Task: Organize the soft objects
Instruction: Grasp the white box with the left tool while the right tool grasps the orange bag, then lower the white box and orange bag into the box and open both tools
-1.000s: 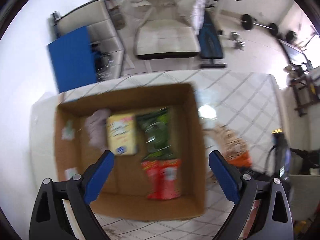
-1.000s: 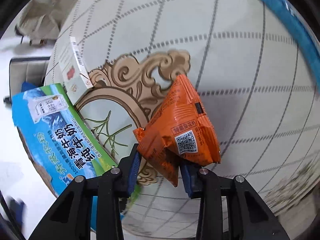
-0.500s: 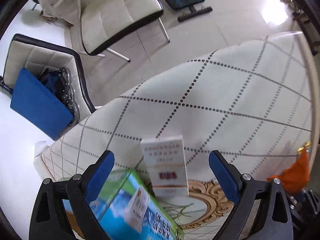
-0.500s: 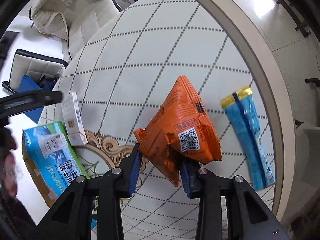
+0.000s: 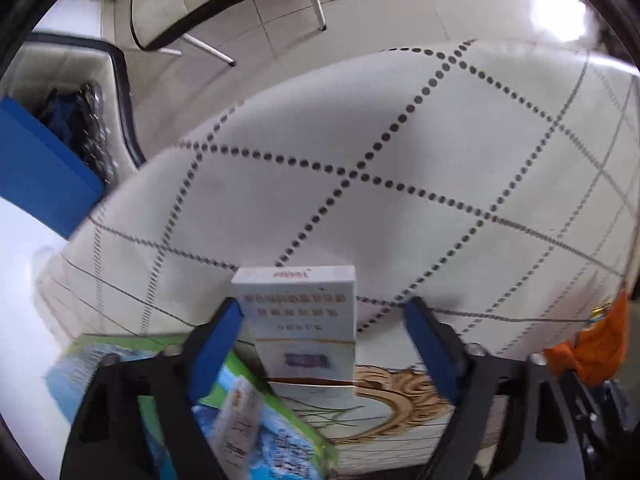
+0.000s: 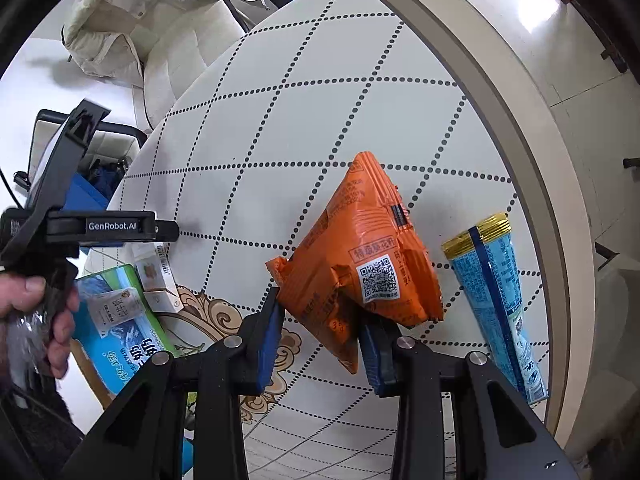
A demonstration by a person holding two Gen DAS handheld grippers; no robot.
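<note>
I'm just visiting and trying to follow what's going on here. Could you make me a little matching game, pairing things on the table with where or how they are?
Things:
1. orange snack bag
2. white box
3. blue tube pack
4. milk carton

States:
A. lying flat near the table's rim
B. between the open left gripper's fingers
C. pinched in the right gripper
D. printed blue and green

Pairs: 1-C, 2-B, 3-A, 4-D

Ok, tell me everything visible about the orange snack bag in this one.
The orange snack bag is a crinkly, glossy foil-look pouch, puffed into a rough triangle with its point up. Its facing side carries a white QR-code label and printed text. The right gripper is shut on its lower corner, holding it above the patterned table; its right edge sits near a blue packet. The left wrist view catches it at far right.
</note>
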